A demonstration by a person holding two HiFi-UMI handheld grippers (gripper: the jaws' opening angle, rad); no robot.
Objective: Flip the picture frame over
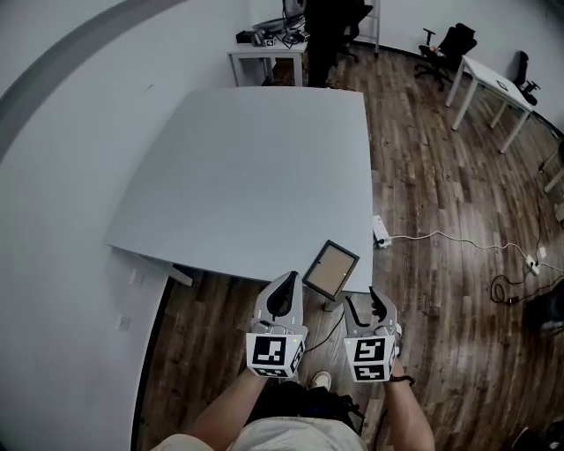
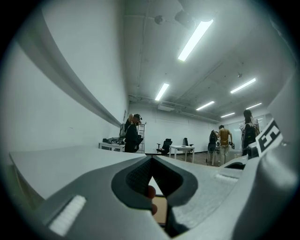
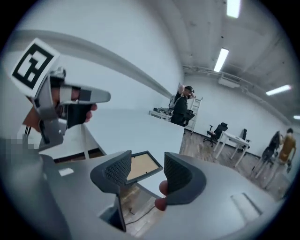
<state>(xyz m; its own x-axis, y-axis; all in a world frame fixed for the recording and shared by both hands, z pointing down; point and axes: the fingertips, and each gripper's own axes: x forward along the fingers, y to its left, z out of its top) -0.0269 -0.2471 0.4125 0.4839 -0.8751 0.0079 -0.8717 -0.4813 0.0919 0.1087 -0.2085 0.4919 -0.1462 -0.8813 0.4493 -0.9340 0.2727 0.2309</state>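
The picture frame (image 1: 330,269) lies flat at the near edge of the white table (image 1: 247,167), dark rim around a brown board facing up; one corner seems to stick out past the edge. My left gripper (image 1: 287,280) hangs just left of it, off the table, jaws meeting at the tips with nothing between them. In the left gripper view the left gripper (image 2: 151,159) shows part of the frame (image 2: 161,208) below its closed tips. My right gripper (image 1: 363,299) is open beside the frame's near right side. In the right gripper view the frame (image 3: 140,165) lies beyond the right gripper (image 3: 146,169), untouched.
A power strip (image 1: 381,231) and white cable lie on the wood floor to the table's right. A small desk (image 1: 264,48) with gear and a standing person (image 1: 328,26) are at the far end. Office chairs (image 1: 449,44) and white tables (image 1: 493,84) stand at the back right.
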